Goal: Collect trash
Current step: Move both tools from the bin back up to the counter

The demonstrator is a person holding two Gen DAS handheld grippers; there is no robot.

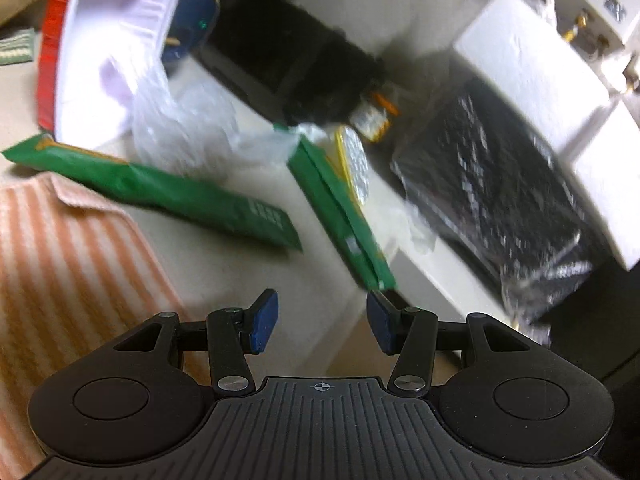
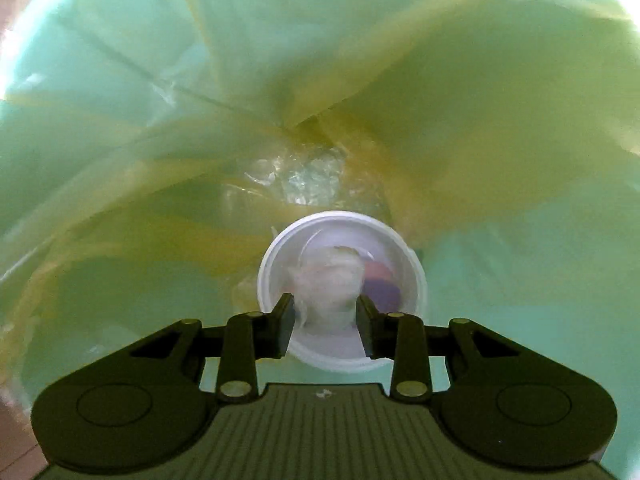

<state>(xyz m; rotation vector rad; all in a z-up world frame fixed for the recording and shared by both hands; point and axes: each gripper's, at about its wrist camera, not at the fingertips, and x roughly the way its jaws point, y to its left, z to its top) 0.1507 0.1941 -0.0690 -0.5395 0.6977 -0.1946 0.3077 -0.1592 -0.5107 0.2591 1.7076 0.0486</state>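
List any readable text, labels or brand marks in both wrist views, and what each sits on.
No text reads legibly in either view.
Long green wrapper: pale print block near its end, too blurred.
Second green wrapper: small white label, too blurred.
Small yellow-orange packet: markings, unreadable.
White cup in the green bag: no print visible.

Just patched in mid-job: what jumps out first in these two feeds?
On the right wrist feed, a pale green trash bag fills the frame, with a white cup of scraps just beyond the open right tongs. On the left feed, two green wrappers lie ahead of the open left tongs.
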